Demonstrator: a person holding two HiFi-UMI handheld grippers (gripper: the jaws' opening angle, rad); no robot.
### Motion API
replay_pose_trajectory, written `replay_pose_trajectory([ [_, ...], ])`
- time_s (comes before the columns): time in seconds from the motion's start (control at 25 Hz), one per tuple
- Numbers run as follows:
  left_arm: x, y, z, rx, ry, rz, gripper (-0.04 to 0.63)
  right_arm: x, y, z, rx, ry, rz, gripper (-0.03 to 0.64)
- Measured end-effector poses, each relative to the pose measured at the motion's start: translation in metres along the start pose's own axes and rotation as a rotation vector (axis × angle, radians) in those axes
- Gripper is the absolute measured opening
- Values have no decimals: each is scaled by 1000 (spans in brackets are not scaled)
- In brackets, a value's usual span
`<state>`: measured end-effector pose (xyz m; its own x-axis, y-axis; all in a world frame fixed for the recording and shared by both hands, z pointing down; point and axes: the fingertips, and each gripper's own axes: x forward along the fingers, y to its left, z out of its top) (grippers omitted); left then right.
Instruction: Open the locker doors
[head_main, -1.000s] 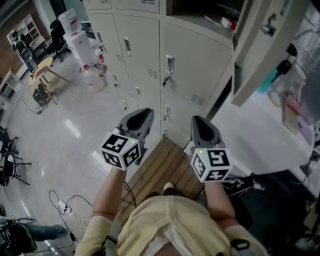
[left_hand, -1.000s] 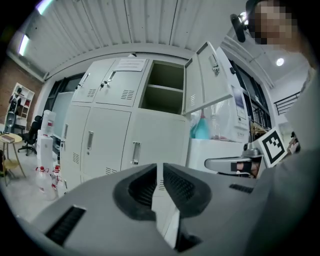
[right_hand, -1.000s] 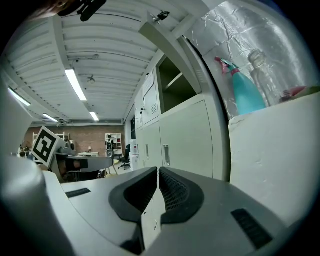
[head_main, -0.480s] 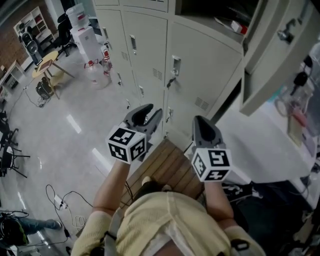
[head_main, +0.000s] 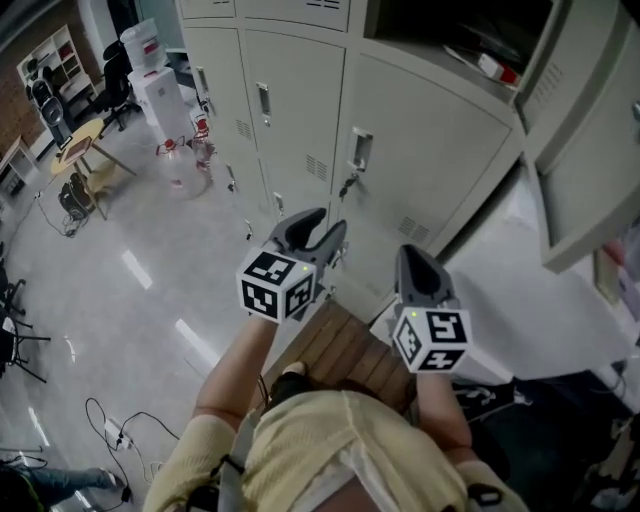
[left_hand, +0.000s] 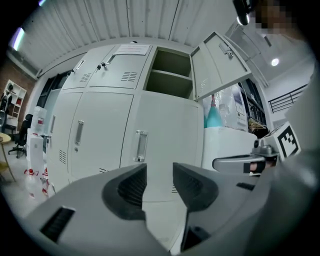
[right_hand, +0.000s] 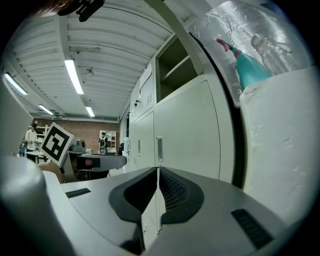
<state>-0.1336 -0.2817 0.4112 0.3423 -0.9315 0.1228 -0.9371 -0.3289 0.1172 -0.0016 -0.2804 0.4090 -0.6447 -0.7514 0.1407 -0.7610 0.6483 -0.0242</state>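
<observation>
Cream locker doors fill the head view's top. The closed door (head_main: 420, 150) straight ahead carries a metal handle (head_main: 360, 148), also seen as handle (left_hand: 140, 146) and handle (right_hand: 159, 148). Above it an upper compartment (left_hand: 172, 75) stands open, its door (left_hand: 220, 62) swung out to the right. My left gripper (head_main: 318, 232) hangs short of the closed door, its jaws opening with nothing between them (left_hand: 160, 172). My right gripper (head_main: 412, 256) floats beside it, jaws shut and empty (right_hand: 157, 172).
I stand on a slatted wooden platform (head_main: 340, 345). Left lies a glossy floor with a water dispenser (head_main: 160, 90), a round table (head_main: 75, 140) and cables (head_main: 110, 425). A white cabinet (head_main: 560, 320) with a teal spray bottle (right_hand: 250, 65) stands right of the lockers.
The left gripper's jaws have gone from shut to apart. Both grippers have moved a little right and closer to the handled door. The right gripper's jaws stay shut.
</observation>
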Motion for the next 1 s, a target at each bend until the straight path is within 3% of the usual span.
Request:
replay_pose_trajectory([
  [0.28,35,49,-25,-3,23,-101,150,51,3,-24,11,5,-102,-6],
  [0.48,53,75,-16,17,22,-155,152,73,12,-32,17,40,-151,-6],
  [0.76,87,84,-4,74,29,-233,156,85,16,-44,42,67,-221,-6],
  [1.0,111,83,-17,87,69,-295,163,86,14,-54,61,85,-275,-6],
])
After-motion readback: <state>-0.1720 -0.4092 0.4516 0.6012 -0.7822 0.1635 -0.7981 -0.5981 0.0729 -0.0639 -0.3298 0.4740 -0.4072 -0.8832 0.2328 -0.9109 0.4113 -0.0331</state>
